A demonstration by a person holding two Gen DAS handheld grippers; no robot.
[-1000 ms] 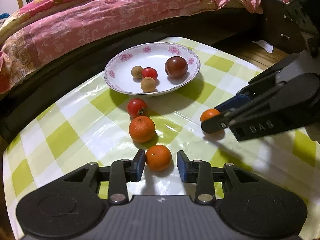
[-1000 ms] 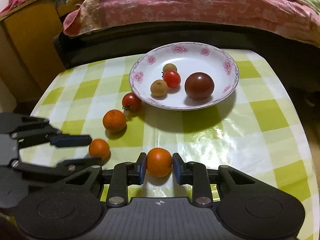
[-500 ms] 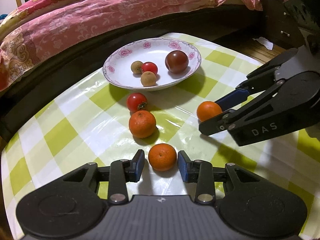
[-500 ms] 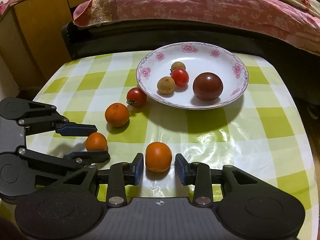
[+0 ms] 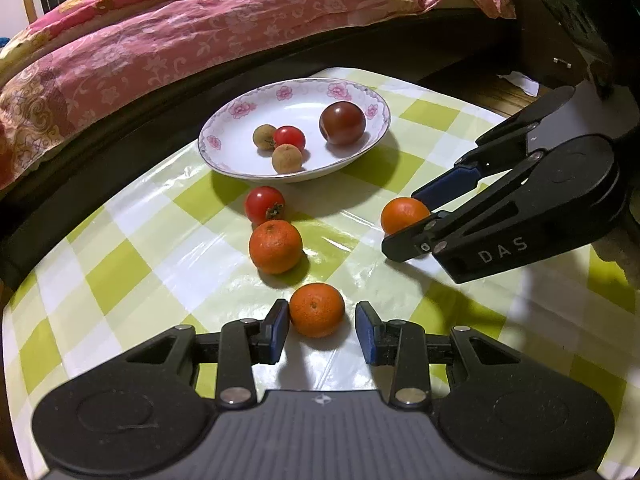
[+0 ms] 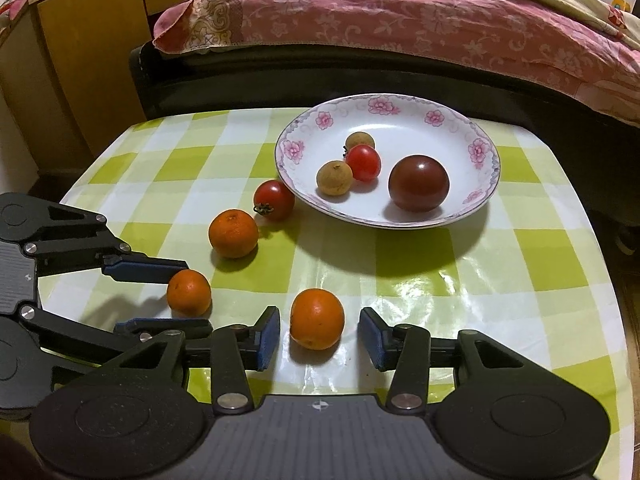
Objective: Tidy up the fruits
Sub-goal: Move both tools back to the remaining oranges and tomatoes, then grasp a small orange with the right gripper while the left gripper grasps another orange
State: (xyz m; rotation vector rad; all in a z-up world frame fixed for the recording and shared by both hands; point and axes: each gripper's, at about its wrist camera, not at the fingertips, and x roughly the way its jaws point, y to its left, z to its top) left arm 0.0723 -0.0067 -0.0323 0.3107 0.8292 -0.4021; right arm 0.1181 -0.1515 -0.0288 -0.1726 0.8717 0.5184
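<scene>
From the left wrist camera, the left gripper point(image 5: 322, 326) sits low over the green-and-white checked tablecloth point(image 5: 132, 264) with its blue-padded fingers spread wide; a small orange mandarin point(image 5: 317, 310) lies between them, close to the left pad and clear of the right one, so nothing is gripped. Just beyond it rests a larger orange mandarin point(image 5: 275, 246), and touching that, a loose red tomato point(image 5: 265, 204). Farther back stands the white floral-rimmed plate point(image 5: 240, 110), holding a dark purple-brown tomato point(image 5: 342, 123), a small red cherry tomato point(image 5: 289, 138) and two tan longans point(image 5: 287, 158). At right, the right gripper point(image 5: 416, 222) flanks another orange mandarin point(image 5: 404, 215).

From the right wrist camera, the right gripper point(image 6: 320, 330) is likewise wide open, with that mandarin point(image 6: 317, 318) resting on the cloth between its pads, gaps on both sides. At left, the left gripper point(image 6: 188, 296) brackets its small mandarin point(image 6: 189, 292), fingers apart. The larger mandarin point(image 6: 233, 233) and loose tomato point(image 6: 274, 200) lie beside the plate point(image 6: 478, 148). A pink floral bedspread point(image 6: 400, 24) fills the background.
</scene>
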